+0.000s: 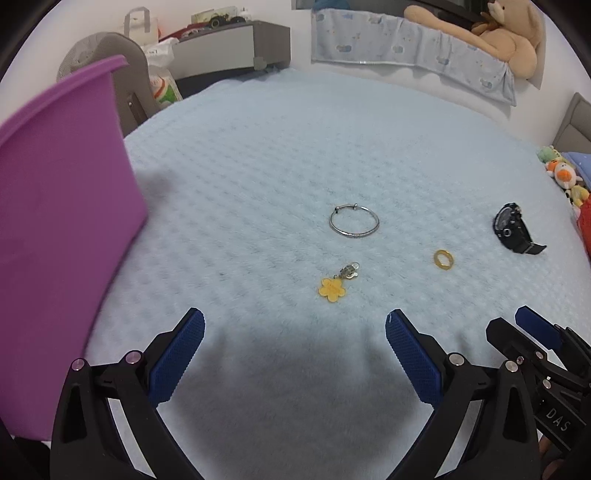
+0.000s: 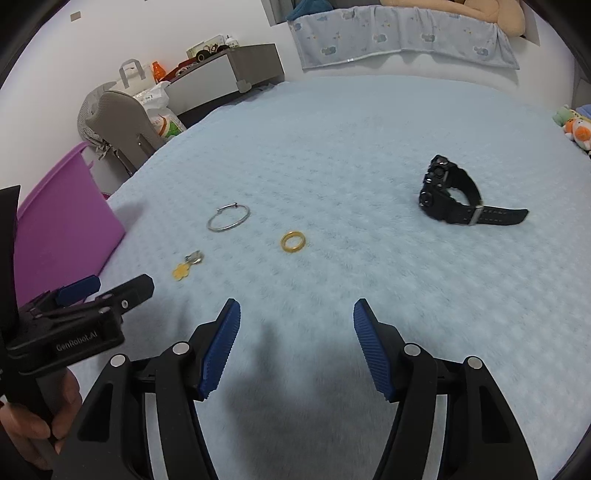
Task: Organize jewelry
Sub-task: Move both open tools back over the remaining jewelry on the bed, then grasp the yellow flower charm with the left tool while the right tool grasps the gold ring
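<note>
Left hand-held gripper and right hand-held gripper — angled down, jaws apart, empty

Open blanket lies all round the bangle; only the purple bin well to its left blocks my way.

Pale blue bedspread, white wall, grey cabinet
</note>
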{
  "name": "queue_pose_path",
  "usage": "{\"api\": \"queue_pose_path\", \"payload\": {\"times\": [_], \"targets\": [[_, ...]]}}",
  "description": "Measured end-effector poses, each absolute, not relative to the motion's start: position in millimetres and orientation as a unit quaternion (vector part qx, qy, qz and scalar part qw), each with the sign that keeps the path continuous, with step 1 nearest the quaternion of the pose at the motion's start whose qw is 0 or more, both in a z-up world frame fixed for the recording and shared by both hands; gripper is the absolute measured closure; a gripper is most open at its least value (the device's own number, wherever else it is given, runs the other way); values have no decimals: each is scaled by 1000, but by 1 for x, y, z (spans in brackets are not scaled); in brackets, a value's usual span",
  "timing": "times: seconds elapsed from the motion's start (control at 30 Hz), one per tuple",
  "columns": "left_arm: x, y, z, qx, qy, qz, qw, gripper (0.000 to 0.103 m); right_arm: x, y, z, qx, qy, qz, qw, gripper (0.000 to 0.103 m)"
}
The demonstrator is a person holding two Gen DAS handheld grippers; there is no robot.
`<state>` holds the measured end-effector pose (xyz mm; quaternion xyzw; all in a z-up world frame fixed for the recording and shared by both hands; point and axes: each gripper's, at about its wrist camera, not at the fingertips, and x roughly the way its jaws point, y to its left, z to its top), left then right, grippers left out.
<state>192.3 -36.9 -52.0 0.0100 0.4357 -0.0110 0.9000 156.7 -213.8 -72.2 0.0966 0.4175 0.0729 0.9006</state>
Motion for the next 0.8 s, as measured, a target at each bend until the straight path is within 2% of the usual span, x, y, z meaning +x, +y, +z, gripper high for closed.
{"api": "queue_pose_path", "payload": {"times": [0.8], "targets": [[240,-45,-96,5,455,-3,890,6,233,-198,-101,33,441,70,894,42]]}}
